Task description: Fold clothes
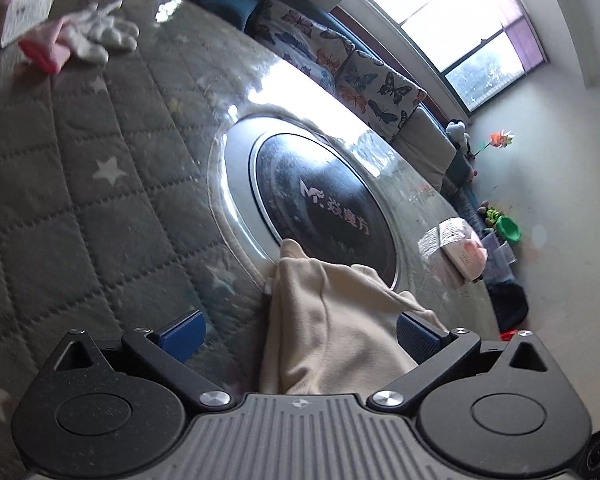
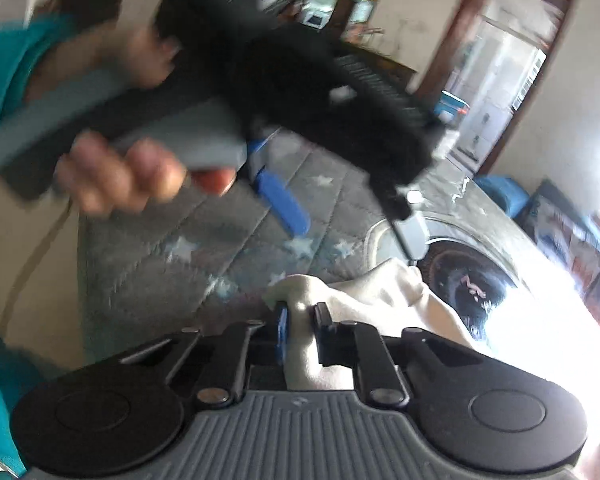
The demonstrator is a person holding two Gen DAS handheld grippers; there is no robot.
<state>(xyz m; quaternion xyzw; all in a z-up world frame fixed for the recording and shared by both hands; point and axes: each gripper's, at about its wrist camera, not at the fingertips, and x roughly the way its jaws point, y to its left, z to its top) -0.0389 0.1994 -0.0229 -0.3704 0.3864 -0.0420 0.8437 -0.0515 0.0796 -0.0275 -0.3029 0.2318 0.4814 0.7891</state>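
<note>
A cream garment [image 1: 332, 328] lies bunched on the grey quilted star-pattern table cover [image 1: 80, 168], by the round black centre plate [image 1: 324, 208]. My left gripper [image 1: 300, 332] is open, its blue pads wide apart on either side of the cloth. In the right wrist view my right gripper [image 2: 300, 320] is shut on a fold of the cream garment [image 2: 380, 292]. The left gripper [image 2: 340, 120] shows there too, held in a hand above the table, blurred by motion.
A pink box [image 1: 20, 4], a pink cloth and white gloves [image 1: 96, 36] lie at the far left. A tissue pack [image 1: 456, 248] sits near the right edge. A butterfly-print sofa [image 1: 340, 64] and a window stand behind. A doorway [image 2: 500, 72] is at the back.
</note>
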